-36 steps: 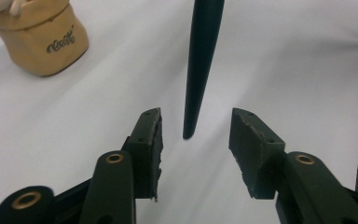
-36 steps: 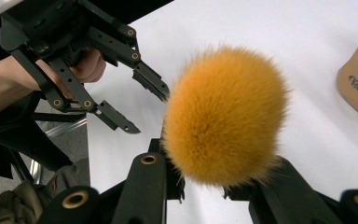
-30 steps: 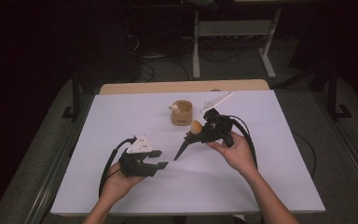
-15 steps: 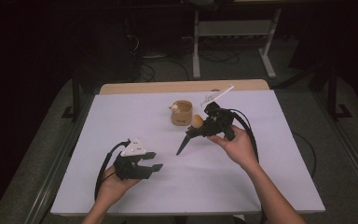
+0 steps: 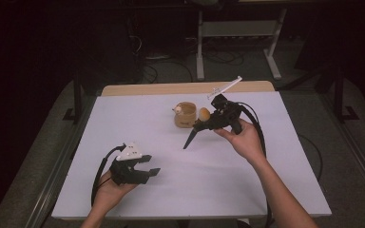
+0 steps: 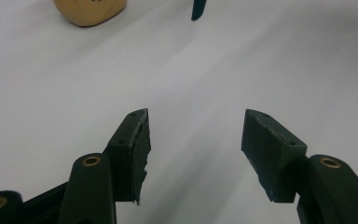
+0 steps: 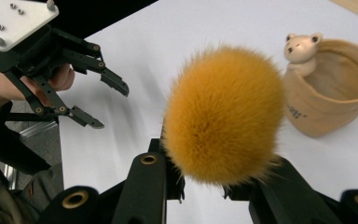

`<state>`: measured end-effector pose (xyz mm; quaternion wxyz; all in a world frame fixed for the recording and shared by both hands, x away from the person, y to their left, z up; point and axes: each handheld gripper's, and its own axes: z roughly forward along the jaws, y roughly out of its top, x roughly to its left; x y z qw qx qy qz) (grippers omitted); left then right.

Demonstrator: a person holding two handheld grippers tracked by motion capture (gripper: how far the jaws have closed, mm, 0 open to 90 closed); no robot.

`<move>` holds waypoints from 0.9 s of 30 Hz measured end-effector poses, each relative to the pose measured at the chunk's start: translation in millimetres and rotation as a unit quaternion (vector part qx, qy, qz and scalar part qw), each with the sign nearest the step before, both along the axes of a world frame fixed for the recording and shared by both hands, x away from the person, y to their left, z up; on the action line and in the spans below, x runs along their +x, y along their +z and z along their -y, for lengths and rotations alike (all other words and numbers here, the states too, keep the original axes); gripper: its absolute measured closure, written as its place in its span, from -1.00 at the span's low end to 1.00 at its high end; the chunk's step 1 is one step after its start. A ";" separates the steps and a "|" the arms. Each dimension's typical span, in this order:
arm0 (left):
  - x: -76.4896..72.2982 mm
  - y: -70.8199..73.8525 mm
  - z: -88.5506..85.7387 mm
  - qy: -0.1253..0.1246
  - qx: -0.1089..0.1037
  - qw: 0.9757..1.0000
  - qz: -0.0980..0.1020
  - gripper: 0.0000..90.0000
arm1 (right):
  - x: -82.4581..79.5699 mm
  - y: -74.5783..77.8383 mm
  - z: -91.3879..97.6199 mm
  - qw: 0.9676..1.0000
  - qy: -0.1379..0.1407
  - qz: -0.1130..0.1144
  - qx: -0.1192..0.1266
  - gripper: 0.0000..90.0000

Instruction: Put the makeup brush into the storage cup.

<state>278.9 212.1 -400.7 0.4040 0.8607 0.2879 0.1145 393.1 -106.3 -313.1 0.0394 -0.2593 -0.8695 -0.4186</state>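
Right gripper (image 5: 208, 122), centre-right of the high view, is clamped on a makeup brush (image 7: 223, 114): orange fluffy head up by the jaws, dark handle (image 5: 190, 138) slanting down-left, tip close to or on the white table cover (image 5: 266, 190) (hard to tell contact from this angle). In the right gripper view the bristle head sits dead centre, jaws closed on the ferrule just under it.

Just beside the brush head, toward the upper middle of the high view, stands the tan holder cup (image 5: 185, 115) with a little bear figure (image 7: 301, 46) on its rim; in the right gripper view it is at the right edge, upright, mouth open, looks empty.

Left gripper (image 5: 145, 166), lower left of the high view, has its jaws spread apart and nothing between them, resting in the person's palm over bare cover.

Progress, as a judgement: brush is picked up and lifted near the cup, but not in it yet. Left to do: turn the handle down over the cup mouth, lower it in, release.
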 end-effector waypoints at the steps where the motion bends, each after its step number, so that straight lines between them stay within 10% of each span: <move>1: 0.7 0.7 -1.9 -0.002 0.005 1.000 0.003 -0.08 | 0.0 0.0 0.0 1.000 0.000 0.000 0.000 0.60; 27: 2.0 3.4 -12.2 0.013 -0.004 1.000 0.008 -0.11 | 52.0 41.9 1.7 0.999 -0.045 0.020 -0.019 0.60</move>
